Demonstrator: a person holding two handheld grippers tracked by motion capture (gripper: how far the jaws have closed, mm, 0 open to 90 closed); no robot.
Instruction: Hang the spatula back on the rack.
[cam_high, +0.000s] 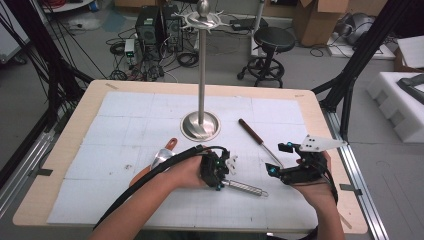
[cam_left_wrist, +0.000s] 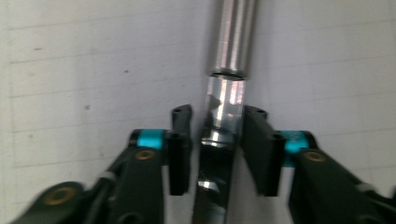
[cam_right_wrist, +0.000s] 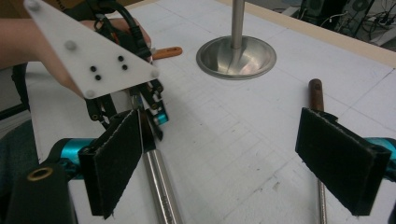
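A white gridded mat covers the pale wooden tabletop (cam_high: 320, 107), with grey floor, cables, a stool (cam_high: 272, 40) and cardboard boxes beyond its far edge. Near the front edge, the left tool (cam_high: 223, 172) has its jaws drawn narrow around the shiny metal handle (cam_left_wrist: 224, 107) lying on the mat, though blur hides whether the pads press it. The right tool (cam_high: 280, 160) stands wide open nearby, holding nothing.

table (cam_high: 60, 165) — white gridded mat (cam_high: 125, 120) | on mat — stand base (cam_high: 200, 126), steel utensil (cam_high: 245, 188), wooden-handled tool (cam_high: 252, 134)
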